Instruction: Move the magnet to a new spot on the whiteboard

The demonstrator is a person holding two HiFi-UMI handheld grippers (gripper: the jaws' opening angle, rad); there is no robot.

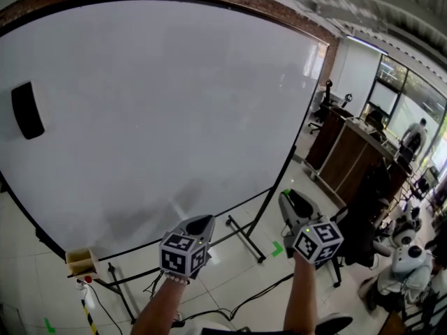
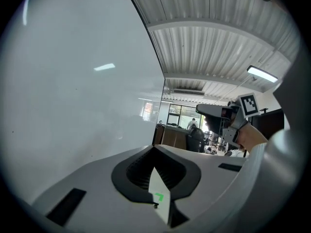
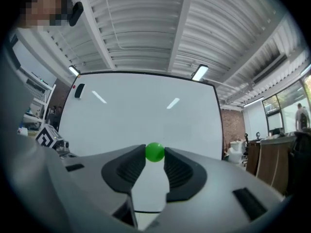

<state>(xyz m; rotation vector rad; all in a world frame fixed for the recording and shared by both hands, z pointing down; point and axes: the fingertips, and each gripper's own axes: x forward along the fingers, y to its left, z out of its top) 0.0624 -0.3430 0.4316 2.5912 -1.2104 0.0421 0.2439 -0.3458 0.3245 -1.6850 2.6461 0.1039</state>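
Filling the room ahead, one whiteboard [image 1: 160, 117] is standing with one black eraser [image 1: 28, 110] stuck near its left edge. I am holding two tongs: the left tongs [image 2: 154, 148] are resting shut and empty, and the right tongs [image 3: 155, 157] are pinching the one green magnet [image 3: 155, 152] at their tips, off the board. I judge I am mid-carry; next comes pressing it onto bare board, then releasing.

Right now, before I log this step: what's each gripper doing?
Left gripper: closed, empty.
Right gripper: closed on the green magnet.
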